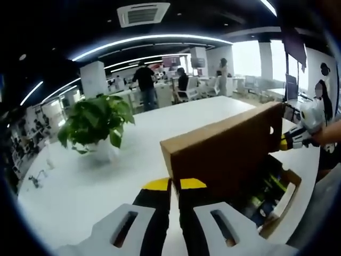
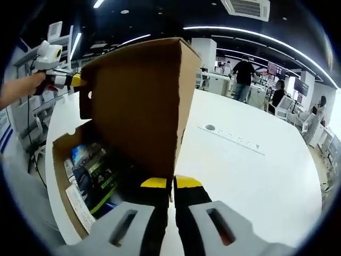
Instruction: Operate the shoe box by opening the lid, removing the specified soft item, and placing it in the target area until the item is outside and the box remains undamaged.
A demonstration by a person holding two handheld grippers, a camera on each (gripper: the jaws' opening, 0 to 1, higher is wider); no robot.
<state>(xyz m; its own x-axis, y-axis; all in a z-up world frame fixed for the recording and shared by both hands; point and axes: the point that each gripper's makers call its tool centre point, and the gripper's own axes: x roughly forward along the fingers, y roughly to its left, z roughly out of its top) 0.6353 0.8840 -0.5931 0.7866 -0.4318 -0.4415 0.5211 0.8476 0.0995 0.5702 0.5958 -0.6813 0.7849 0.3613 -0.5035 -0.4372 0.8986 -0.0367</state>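
Left gripper view: a brown cardboard shoe box (image 1: pixel 266 197) sits open on a white counter (image 1: pixel 80 186), its plain corrugated lid (image 1: pixel 224 154) standing upright above the tray. Dark packaged goods with green and yellow print (image 1: pixel 264 194) lie inside; the specified soft item cannot be told apart among them. At the lid's near corner, the left gripper (image 1: pixel 174 184) has its yellow-tipped black fingers pressed together, though whether they pinch the cardboard edge cannot be told. Beyond the lid's far end, the right gripper (image 1: pixel 292 140) reaches in, held in a person's hand (image 1: pixel 330 133).

Right gripper view: the lid (image 2: pixel 138 101) rises tall over the box (image 2: pixel 66 160), where packets (image 2: pixel 96 176) lie in the tray. The right gripper (image 2: pixel 171 182) meets the lid's lower corner with fingers closed together. At the lid's far edge the left gripper (image 2: pixel 72 80) shows, gripped by a hand (image 2: pixel 21 88).

Beside the box, a leafy green potted plant (image 1: pixel 96 125) stands in a white pot. A flush power strip (image 2: pixel 234 140) is set into the counter behind the lid. The room is an open office with ring lights, desks and people standing.
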